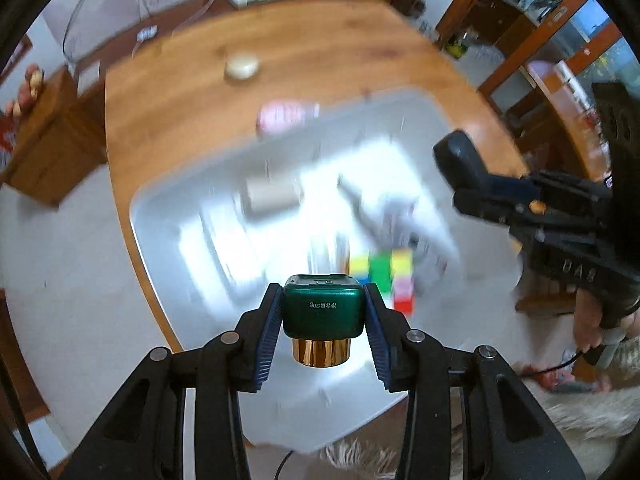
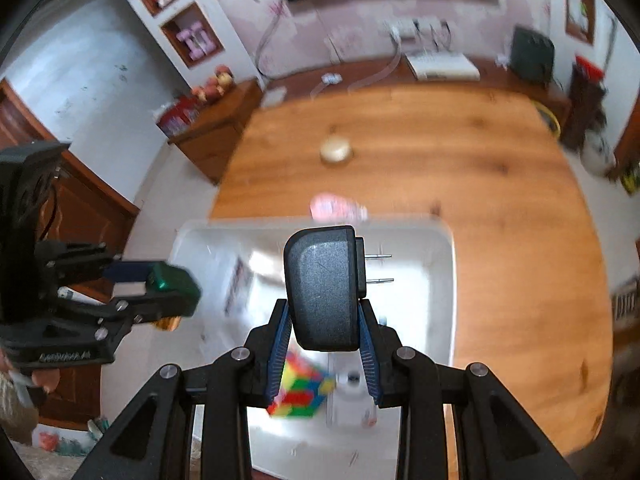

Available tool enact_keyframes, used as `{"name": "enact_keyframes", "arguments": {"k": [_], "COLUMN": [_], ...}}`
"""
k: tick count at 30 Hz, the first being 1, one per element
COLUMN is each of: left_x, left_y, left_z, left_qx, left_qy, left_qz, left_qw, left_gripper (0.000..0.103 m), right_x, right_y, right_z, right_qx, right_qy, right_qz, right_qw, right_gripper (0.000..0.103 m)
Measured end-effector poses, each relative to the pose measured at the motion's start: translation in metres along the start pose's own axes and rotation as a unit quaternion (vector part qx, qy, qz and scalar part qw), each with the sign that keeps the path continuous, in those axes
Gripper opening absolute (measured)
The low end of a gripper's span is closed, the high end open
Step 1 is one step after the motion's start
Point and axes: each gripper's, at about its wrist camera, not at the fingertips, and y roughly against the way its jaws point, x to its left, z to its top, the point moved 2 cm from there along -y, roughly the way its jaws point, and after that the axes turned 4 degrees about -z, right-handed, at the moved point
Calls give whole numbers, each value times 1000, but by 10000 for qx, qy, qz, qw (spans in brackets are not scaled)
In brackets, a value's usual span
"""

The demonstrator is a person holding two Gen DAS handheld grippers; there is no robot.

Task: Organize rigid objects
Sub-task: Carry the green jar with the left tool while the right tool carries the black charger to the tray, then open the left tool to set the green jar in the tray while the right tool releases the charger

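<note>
Clamping the small green jar point(image 1: 323, 312) by its flat sides in my left gripper point(image 1: 323, 316), I judge it light but slick, while my right gripper point(image 2: 325, 320) pinches the rigid black charger point(image 2: 320, 280) low.

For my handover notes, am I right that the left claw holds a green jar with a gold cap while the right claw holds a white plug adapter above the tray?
Nearly: the plug adapter in the right claw is black, as the right wrist view shows. The left claw does hold the green jar, above the tray.
</note>
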Motion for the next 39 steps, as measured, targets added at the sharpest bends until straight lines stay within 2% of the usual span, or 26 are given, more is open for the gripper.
{"name": "enact_keyframes", "arguments": {"k": [4,8,10,20,24,27,30,31,34,36,39], "left_x": [3,0,-2,-17,-24,-24,-24,-23,-25,-25,-25], "left_y": [-28,-47,-56,-88,-92,-93,-93,-91,-86,-77,-63], "left_z": [-26,-38,-40,-47,-47,-47,-47,-47,-46,-46,-44], "left_qx": [373,607,686,1027,1029,1051,1064,1056,995,934,801], "left_qy": [1,-61,-130,-488,-628,-647,-617,-620,-615,-614,-581], "left_qz": [115,156,187,97,55,45,86,94,47,47,2], "left_qw": [9992,9980,9974,9935,9927,9923,9924,9924,9931,9937,9951], "left_gripper": [43,43,43,43,43,43,44,44,48,58,66], "right_x": [1,-1,-4,-5,-9,-11,-12,-7,-1,0,-1], "right_y": [-24,-49,-59,-87,-90,-92,-88,-84,-71,-64,-49], "right_z": [-32,-54,-59,-75,-79,-81,-82,-83,-82,-79,-74], "right_qx": [392,687,851,1407,1560,1714,1658,1613,1486,1453,1333], "right_qy": [-77,72,81,152,95,68,106,124,142,100,71], "right_qz": [-313,-1018,-1206,-1597,-1688,-1719,-1793,-1814,-1832,-1790,-1663], "right_qw": [9987,9924,9890,9770,9732,9701,9697,9700,9717,9730,9770], "right_gripper": [33,33,33,33,34,39,64,67,68,68,68]}}
